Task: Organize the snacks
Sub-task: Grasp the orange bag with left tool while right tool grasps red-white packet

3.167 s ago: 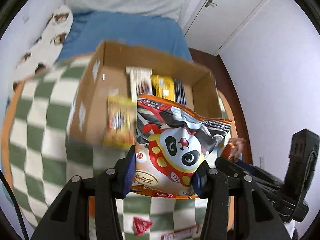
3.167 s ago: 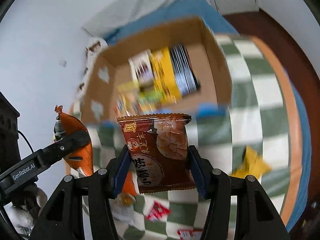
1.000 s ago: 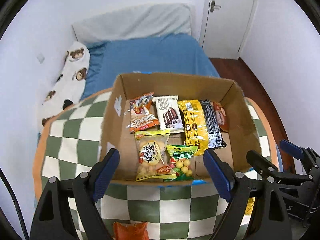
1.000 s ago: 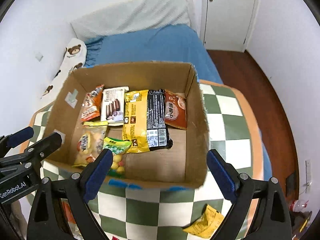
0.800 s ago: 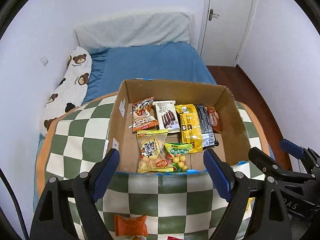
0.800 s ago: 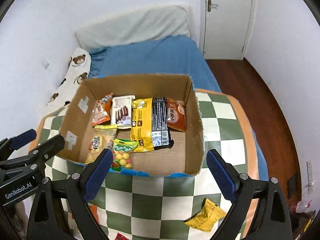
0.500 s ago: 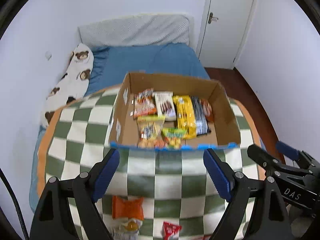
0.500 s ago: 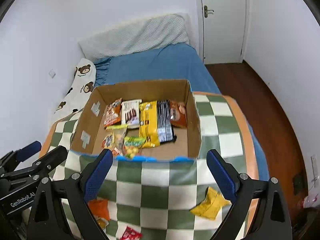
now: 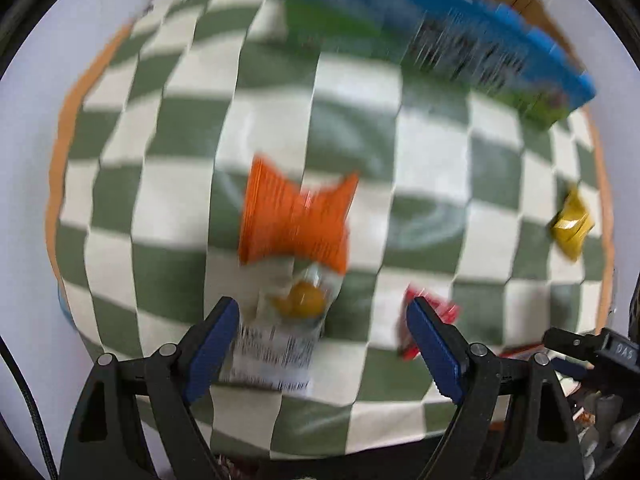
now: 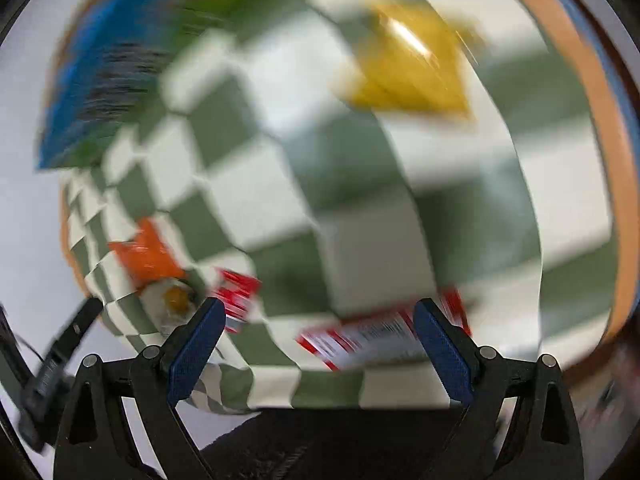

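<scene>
Only "DAS", seen upside down, reads on the right claw [image 9: 612,354].

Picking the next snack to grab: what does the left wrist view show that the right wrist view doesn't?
Left wrist only: the barcode end of the orange-and-white packet, lying between the open left gripper.

Right wrist only: a red-and-white packet between the open right gripper.

Both: yellow packet, small red packet, checkered cloth, box edge.
</scene>
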The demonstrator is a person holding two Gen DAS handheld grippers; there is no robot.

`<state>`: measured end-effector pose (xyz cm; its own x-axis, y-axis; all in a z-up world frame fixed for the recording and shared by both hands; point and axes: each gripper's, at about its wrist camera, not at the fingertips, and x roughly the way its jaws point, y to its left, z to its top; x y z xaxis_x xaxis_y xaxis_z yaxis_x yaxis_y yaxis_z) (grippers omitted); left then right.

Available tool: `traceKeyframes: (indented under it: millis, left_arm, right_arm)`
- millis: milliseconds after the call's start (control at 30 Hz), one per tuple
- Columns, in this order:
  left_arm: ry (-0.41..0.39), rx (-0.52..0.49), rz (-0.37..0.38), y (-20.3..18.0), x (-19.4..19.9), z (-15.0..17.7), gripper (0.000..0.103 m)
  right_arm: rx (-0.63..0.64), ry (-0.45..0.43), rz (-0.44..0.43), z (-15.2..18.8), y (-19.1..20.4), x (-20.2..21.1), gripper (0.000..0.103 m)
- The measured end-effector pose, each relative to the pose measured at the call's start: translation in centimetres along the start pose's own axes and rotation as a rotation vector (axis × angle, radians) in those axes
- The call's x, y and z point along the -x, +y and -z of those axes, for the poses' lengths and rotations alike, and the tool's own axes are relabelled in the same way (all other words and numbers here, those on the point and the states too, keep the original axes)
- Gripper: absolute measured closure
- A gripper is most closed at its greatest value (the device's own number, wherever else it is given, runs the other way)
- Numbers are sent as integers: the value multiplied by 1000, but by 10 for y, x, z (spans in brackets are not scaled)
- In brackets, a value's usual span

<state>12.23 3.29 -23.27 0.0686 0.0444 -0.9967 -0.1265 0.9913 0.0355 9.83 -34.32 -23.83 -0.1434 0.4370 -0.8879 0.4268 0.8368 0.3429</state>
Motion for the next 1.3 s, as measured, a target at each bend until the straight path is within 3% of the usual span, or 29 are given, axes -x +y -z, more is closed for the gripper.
traceKeyframes:
  millis: [200, 333, 400, 633, 800, 967, 1033, 1133, 1233, 1300]
  left_arm:
    - [111, 101, 23, 28, -36, 26, 17]
    - [128, 176, 28, 52, -42, 35, 17]
    - [122, 206, 27, 65, -41, 38, 17]
    - [84, 138, -13, 69, -45, 38, 17]
    - [96, 80, 4, 56, -55, 22, 17]
    - [78, 50, 36, 41, -44, -4, 17]
    - [95, 89, 96, 40, -42, -12, 17]
    - [166, 268, 262, 53, -54, -31, 17]
    - [225, 535, 451, 77, -74, -40, 17]
    - [223, 667, 514, 87, -83, -43, 17]
  right_arm:
    - [-300, 153, -51, 26, -66, -65, 6]
    - [-320, 114, -22, 21, -59, -82, 7]
    - [-303, 83, -4, 19, -49, -83, 14]
    - [-114, 56, 88, 12, 5, -86, 37]
    - [79, 12, 124, 8, 48, -78, 43]
    - [341, -69, 272, -7, 103, -80, 47]
    - [447, -116, 354, -12, 126, -83, 47]
    - [526, -139, 420, -19, 150, -89, 45]
    - [476, -94, 375, -24, 153, -92, 33]
    - [441, -88, 345, -30, 150, -91, 27]
